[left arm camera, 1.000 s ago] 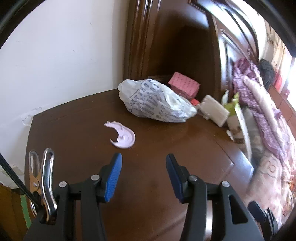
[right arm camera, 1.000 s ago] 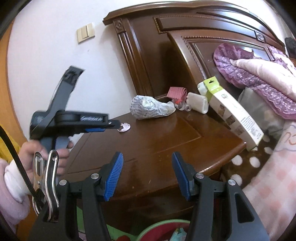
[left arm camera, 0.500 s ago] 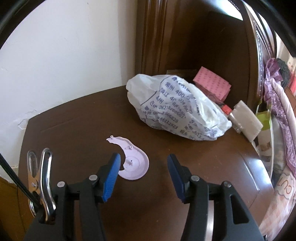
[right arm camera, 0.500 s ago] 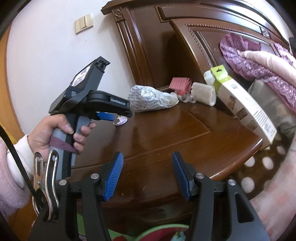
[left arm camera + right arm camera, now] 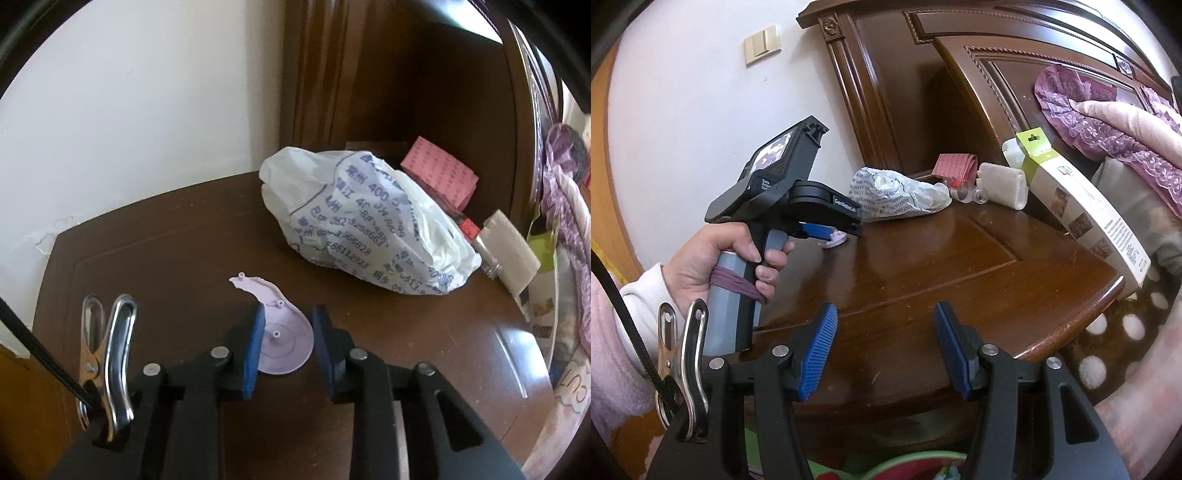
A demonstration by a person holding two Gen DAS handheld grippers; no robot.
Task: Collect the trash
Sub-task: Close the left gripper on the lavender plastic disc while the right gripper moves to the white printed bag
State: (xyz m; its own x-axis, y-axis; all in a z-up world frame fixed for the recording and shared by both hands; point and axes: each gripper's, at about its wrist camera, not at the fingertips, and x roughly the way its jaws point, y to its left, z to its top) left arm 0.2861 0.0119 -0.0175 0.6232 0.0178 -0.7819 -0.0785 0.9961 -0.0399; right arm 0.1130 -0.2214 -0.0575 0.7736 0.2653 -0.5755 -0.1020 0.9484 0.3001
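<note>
One broken pale-lilac plastic disc piece [image 5: 282, 341] is seen lying flat on the dark brown wooden nightstand [image 5: 155, 266], well inside its left edge, with bare wood all round it. The left gripper [image 5: 286, 345] is closing with the disc between its blue pads; contact cannot be told. The right gripper [image 5: 884, 352] is held apart and empty over the front edge. One white printed plastic bag [image 5: 364, 229], contents hidden, lies behind the disc.
</note>
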